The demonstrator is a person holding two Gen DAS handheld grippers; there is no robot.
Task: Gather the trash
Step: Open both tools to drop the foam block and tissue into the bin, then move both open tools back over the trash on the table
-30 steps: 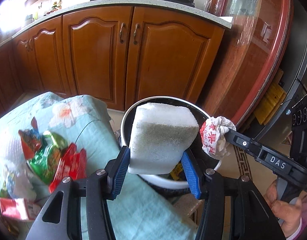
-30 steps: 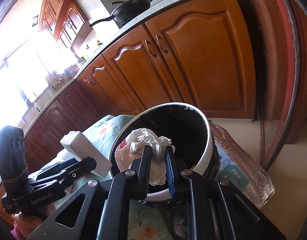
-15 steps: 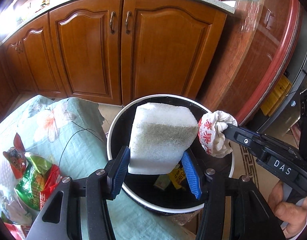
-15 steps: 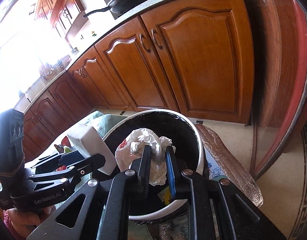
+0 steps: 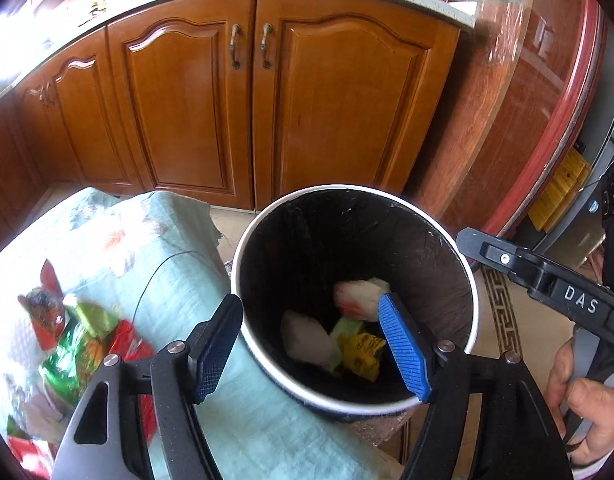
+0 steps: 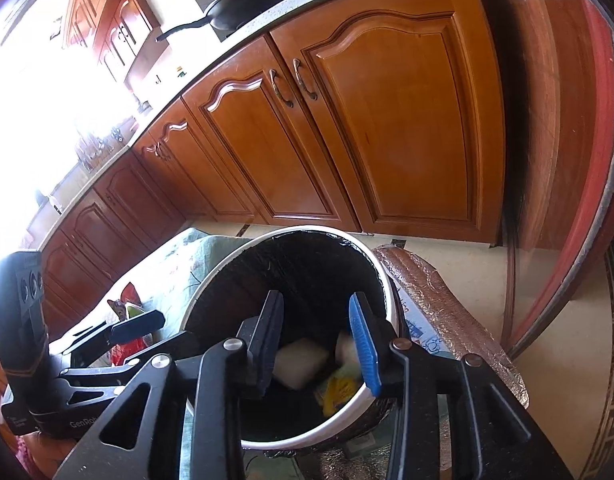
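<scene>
While both jaws have just been opening, left gripper (image 5: 313,350) and right gripper (image 6: 317,340) spread, empty. Foam block (image 5: 307,338), crumpled wad (image 5: 357,296) inside bin (image 5: 463,276). Wrappers (image 5: 79,332) at 9 o'clock; hasty swing back risks clipping rim, tipping bin.

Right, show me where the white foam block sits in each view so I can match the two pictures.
Left wrist view: the white foam block lies at the bottom of the trash bin, lower centre, left of the yellow wrapper.
Right wrist view: the same block shows low in the bin, between the jaws, left of the yellow wrapper.
Shared landmark: the bin's white rim, with the paired cabinet door handles behind.
</scene>
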